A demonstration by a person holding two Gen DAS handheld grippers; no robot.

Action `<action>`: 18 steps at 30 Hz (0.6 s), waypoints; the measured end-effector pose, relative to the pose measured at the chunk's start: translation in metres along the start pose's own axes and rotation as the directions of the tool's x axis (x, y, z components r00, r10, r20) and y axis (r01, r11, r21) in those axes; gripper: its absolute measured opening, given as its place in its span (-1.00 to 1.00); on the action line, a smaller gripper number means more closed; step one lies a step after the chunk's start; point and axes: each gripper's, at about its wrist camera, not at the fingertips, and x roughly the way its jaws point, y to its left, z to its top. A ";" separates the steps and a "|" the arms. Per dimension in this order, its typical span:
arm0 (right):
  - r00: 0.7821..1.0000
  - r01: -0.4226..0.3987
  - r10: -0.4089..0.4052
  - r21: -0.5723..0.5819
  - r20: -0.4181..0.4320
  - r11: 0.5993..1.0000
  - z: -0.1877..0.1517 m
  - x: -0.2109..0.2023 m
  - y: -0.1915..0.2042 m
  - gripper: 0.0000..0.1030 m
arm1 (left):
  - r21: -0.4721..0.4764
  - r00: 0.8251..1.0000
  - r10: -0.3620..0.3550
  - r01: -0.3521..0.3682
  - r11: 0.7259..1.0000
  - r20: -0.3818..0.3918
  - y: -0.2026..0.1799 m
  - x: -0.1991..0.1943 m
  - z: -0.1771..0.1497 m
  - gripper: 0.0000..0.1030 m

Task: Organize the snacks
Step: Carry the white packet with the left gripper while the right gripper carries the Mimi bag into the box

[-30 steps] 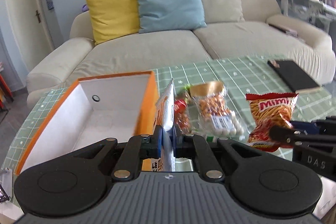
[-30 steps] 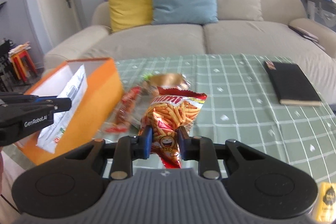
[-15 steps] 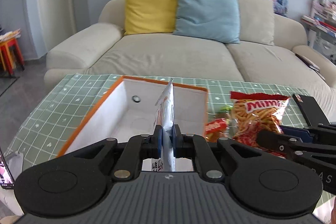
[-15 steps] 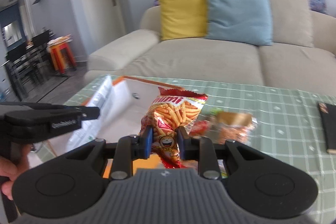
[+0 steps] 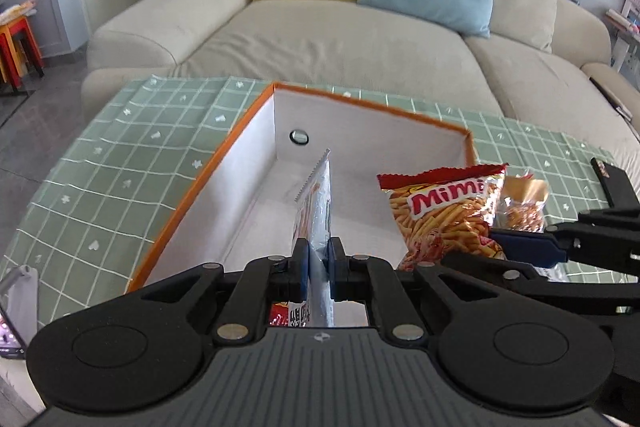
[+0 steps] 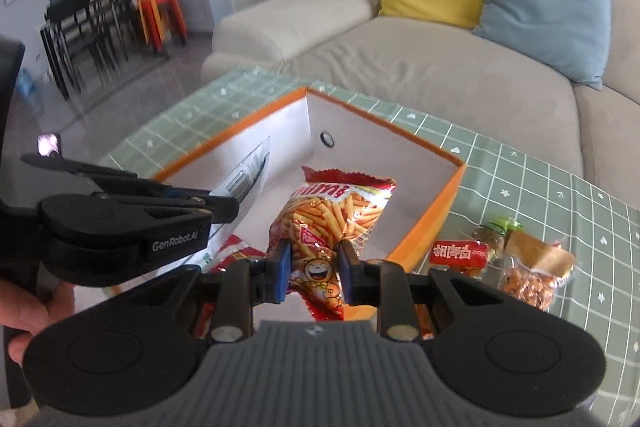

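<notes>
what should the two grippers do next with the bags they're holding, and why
Probably lower both and let go. The left gripper is shut on a flat silvery packet and the right gripper on the Mimi bag; both bags hang over the open orange box, whose white floor looks bare. Other snacks wait on the table beside it.

Green checked table (image 6: 520,163), orange box (image 6: 444,203), red packet (image 6: 460,254), nut bag (image 6: 532,279)
</notes>
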 end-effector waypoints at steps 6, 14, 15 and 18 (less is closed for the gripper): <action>0.994 0.024 -0.033 -0.085 -0.100 0.996 0.011 0.038 0.002 -0.58 | 0.014 0.996 -0.014 0.016 1.000 -0.089 0.007 0.030 0.003 -0.82; 0.983 0.028 -0.059 -0.178 -0.172 0.984 0.016 0.073 0.007 -0.58 | 0.014 0.986 -0.011 0.014 1.000 -0.164 0.013 0.058 -0.002 -0.81; 0.982 0.030 -0.063 -0.182 -0.176 0.983 0.016 0.076 0.007 -0.57 | 0.004 0.985 -0.018 0.019 1.000 -0.171 0.014 0.061 -0.003 -0.81; 0.979 0.033 -0.070 -0.194 -0.189 0.981 0.015 0.084 0.007 -0.57 | -0.013 0.983 -0.041 0.039 0.999 -0.181 0.016 0.065 -0.008 -0.81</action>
